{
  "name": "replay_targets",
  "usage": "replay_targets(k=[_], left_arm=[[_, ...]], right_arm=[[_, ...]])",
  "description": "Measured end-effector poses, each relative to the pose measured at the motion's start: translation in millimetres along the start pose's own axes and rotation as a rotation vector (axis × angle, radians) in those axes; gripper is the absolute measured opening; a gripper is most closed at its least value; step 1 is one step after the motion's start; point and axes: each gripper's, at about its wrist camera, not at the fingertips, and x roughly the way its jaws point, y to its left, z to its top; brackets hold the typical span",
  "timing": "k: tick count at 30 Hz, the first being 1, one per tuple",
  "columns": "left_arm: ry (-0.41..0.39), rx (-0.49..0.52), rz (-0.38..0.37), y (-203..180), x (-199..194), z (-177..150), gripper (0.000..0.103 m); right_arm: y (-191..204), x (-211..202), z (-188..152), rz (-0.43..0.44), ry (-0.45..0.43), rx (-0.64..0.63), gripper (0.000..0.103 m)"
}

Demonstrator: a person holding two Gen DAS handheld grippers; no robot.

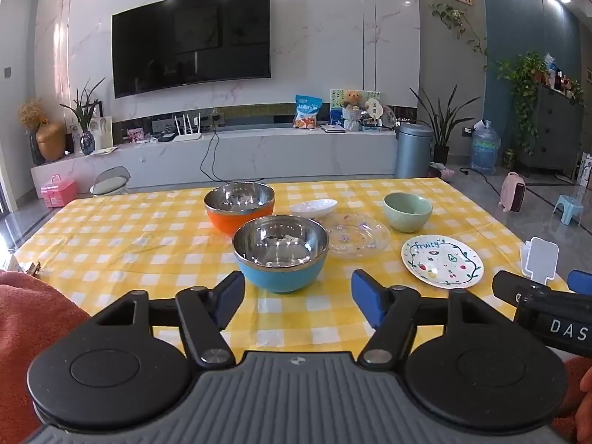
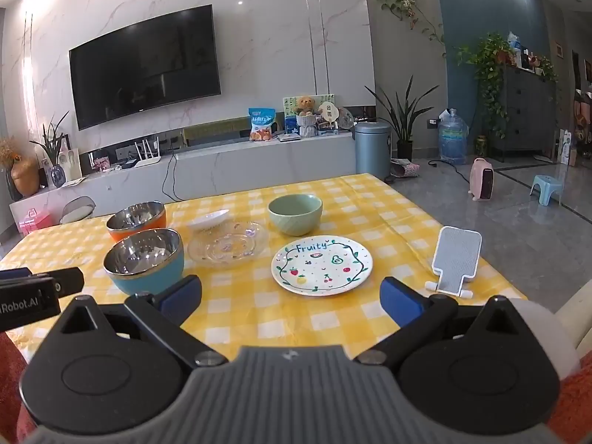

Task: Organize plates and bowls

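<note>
Only from the right wrist, whole phone stand (image 2: 456, 259) beside spread, empty right hand-held gripper (image 2: 292, 296); left hand-held gripper (image 1: 298, 301) likewise.

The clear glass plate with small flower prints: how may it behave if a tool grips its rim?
The clear glass plate with small flower prints looks glossy, so probably slippery. It looks thin and is glass, so likely fragile. It lies flat and shallow, so rolling seems unlikely.

Both wrist cameras look from the table's near edge, angled slightly down across the yellow checked tablecloth (image 1: 129, 244) toward the far television (image 1: 190, 40). The left view sits nearer the blue bowl (image 1: 281, 251); both share the "Fruity" plate (image 2: 322, 264).
</note>
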Motion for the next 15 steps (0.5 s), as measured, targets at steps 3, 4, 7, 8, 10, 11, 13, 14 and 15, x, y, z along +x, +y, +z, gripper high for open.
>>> replay_targets(k=[3, 4, 7, 8, 10, 11, 13, 14, 15], left_arm=[[0.009, -0.023, -0.021, 5.9, 5.3, -0.1, 0.076], [-0.009, -0.019, -0.010, 2.1, -0.9, 0.3, 0.076], [-0.006, -0.014, -0.017, 3.1, -2.2, -0.4, 0.075], [-0.003, -0.016, -0.018, 2.7, -2.6, -0.8, 0.074], [-0.003, -0.018, -0.018, 2.3, -3.4, -1.0, 0.074], [-0.003, -0.017, -0.016, 2.0, -4.0, -1.0, 0.074], [-0.002, -0.016, -0.013, 1.5, -5.3, -1.0, 0.074], [-0.003, -0.017, -0.013, 1.4, -6.2, -1.0, 0.074], [-0.004, -0.019, -0.013, 1.4, -7.1, -1.0, 0.074]], right_arm=[[0.3, 0.0, -0.1, 0.001, 0.001, 0.003, 0.100], [0.7, -0.2, -0.1, 0.001, 0.001, 0.004, 0.100], [-0.7, 0.3, 0.2, 0.005, 0.007, 0.012, 0.100], [-0.7, 0.4, 0.3, 0.005, 0.007, 0.012, 0.100], [-0.7, -0.4, 0.6, 0.004, 0.007, 0.012, 0.100], [-0.4, -0.6, 0.8, 0.005, 0.009, 0.012, 0.100], [0.5, 2.3, 0.2, 0.006, 0.010, 0.012, 0.100], [0.6, 3.0, 0.3, 0.006, 0.013, 0.012, 0.100], [0.9, 2.9, 0.4, 0.004, 0.013, 0.012, 0.100]])
